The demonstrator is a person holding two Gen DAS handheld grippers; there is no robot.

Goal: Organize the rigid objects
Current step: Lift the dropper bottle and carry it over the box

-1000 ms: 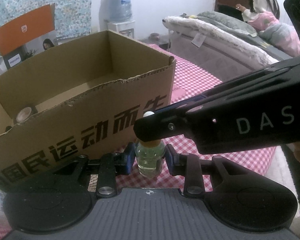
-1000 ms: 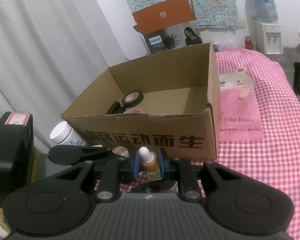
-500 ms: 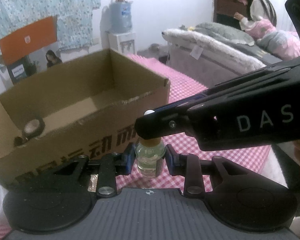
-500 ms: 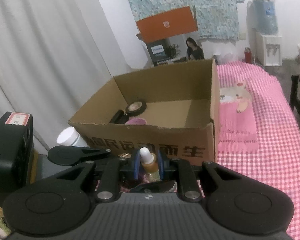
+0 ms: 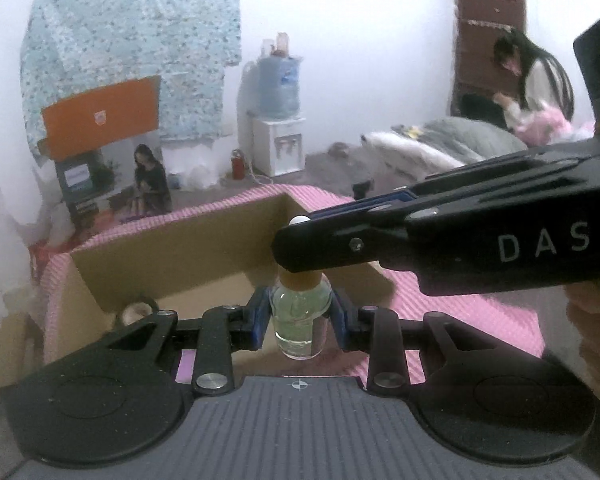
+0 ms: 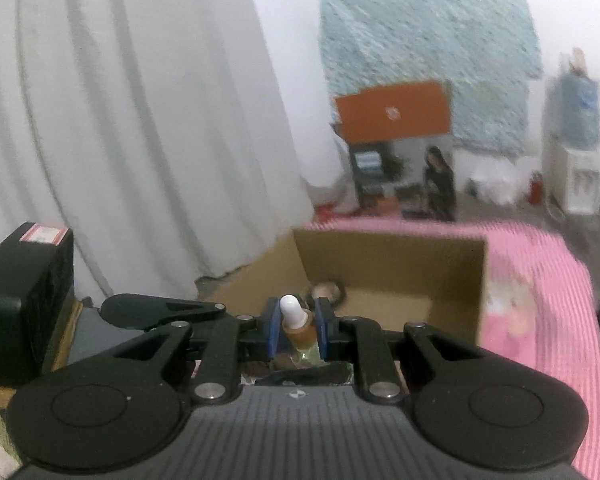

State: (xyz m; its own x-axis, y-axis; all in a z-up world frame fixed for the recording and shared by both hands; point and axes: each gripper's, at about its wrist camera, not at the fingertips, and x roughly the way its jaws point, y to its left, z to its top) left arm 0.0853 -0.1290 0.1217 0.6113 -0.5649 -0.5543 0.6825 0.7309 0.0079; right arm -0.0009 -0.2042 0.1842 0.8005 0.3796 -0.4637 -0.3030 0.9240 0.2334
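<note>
The left claw [image 5: 300, 316] is nearly closed, its blue pads clamping the glass body of the dropper bottle [image 5: 299, 316]. The right claw [image 6: 298, 330] pinches the bottle's amber neck. The bottle stands upright, white bulb on top, above the cardboard box's [image 5: 188, 252] near edge. Only the left wrist view shows a person on a bed beyond the box.

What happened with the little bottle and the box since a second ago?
Both grippers lifted the dropper bottle up: the cardboard box now sits lower in both views, so its inside shows more and its printed front has dropped out of sight. Nothing was let go. The left gripper still clamps the glass body, the right gripper still pinches the cap, and the tape roll still lies in the box.
</note>
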